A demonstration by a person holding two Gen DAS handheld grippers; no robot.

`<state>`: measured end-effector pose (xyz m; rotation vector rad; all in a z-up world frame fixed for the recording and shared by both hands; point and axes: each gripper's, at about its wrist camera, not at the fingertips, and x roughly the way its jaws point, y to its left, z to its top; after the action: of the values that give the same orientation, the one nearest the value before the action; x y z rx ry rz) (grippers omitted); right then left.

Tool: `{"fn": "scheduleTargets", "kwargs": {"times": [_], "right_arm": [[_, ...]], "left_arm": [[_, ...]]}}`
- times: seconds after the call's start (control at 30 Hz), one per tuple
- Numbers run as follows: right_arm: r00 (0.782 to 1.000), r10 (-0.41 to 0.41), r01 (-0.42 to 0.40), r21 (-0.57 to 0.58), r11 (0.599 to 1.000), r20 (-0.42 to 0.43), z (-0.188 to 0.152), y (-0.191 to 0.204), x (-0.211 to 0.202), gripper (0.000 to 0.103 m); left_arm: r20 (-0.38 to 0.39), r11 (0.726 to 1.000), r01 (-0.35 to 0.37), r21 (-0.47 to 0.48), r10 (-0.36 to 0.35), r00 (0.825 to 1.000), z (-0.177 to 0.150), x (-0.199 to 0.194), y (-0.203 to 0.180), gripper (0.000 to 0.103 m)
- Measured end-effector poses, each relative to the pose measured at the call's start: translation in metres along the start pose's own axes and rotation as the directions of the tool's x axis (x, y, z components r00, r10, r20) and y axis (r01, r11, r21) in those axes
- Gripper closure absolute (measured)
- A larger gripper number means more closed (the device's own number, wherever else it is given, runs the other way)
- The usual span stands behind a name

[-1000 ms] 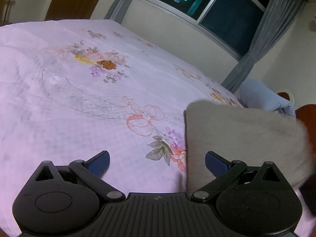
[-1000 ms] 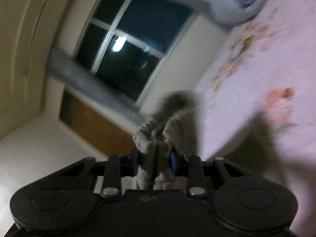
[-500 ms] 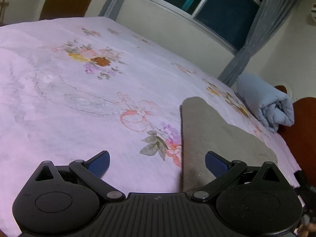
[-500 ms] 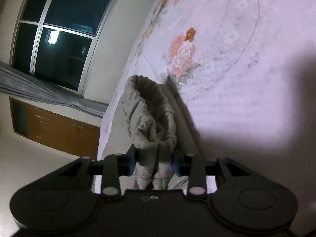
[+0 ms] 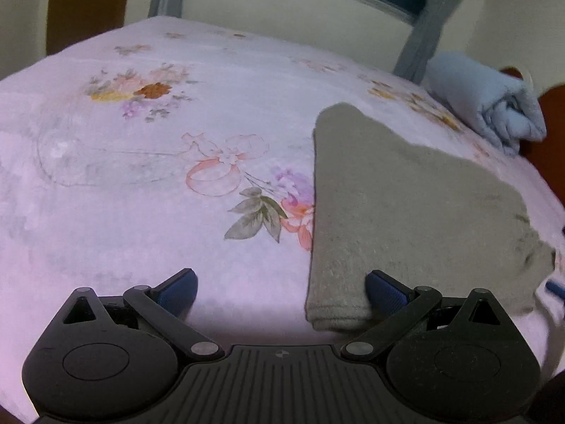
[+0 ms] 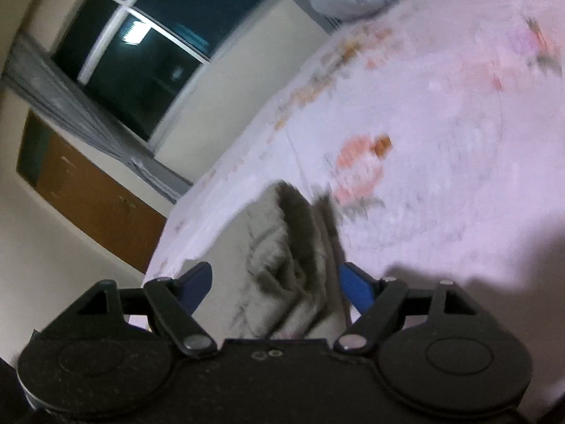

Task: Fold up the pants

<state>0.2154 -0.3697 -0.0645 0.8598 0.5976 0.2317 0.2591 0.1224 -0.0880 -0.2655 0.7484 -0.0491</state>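
Lying flat on the bed [image 5: 106, 212], the pants [image 5: 399, 212] are a folded slab of grey-beige fleecy cloth: soft, limp, light, and thick enough at the folds to hold a rounded edge. Such fabric likely sags and slides layer over layer when lifted, so a pinch through all layers at the doubled near corner or along the firm folded edge would suit best.

The right gripper [image 6: 275, 286] has just been opening; its blue pads now stand apart with the rumpled end of the pants loose between them, no longer pinched. The left gripper [image 5: 280, 284] is spread wide and empty, its right pad just over the near folded corner of the pants, its left pad over bare sheet.

Beyond the pants, the sheet is pale pink with printed flowers and a ribbon, matte and slightly textured. Past the far side of the pants sits a rolled blue blanket [image 5: 491, 106], puffy and soft.
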Motion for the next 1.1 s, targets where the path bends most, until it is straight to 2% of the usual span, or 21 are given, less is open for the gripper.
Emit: {"fn": "scheduleTargets", "kwargs": {"times": [0.13,0.37,0.63,0.77,0.87,1.1], "right_arm": [[1.0,0.016,-0.016,0.001,1.0,0.017,-0.001,-0.001,-0.009,0.029],[1.0,0.008,-0.008,0.009,1.0,0.014,0.012,-0.009,-0.011,0.028],[0.999,-0.004,0.003,-0.025,1.0,-0.032,0.022,-0.013,0.001,0.024],[0.996,0.018,-0.023,-0.054,0.998,-0.085,0.025,-0.013,0.013,0.024],[0.992,0.046,-0.052,-0.047,0.998,-0.119,0.029,-0.016,0.024,0.023],[0.985,0.058,-0.056,0.015,0.998,-0.161,0.04,-0.034,0.046,0.013]], "left_arm": [[0.035,0.998,0.029,-0.059,-0.027,0.999,-0.001,-0.015,0.006,0.001],[0.036,0.998,0.044,-0.05,-0.042,0.998,-0.003,-0.014,-0.002,0.001],[0.035,0.997,0.058,-0.044,-0.056,0.998,0.0,-0.004,-0.012,0.001],[0.034,0.996,0.065,-0.058,-0.063,0.997,0.005,0.004,-0.012,0.001],[0.035,0.99,0.112,-0.08,-0.11,0.993,0.014,0.013,-0.012,0.001],[0.026,0.953,0.249,-0.174,-0.248,0.968,0.036,0.042,-0.006,0.001]]}}
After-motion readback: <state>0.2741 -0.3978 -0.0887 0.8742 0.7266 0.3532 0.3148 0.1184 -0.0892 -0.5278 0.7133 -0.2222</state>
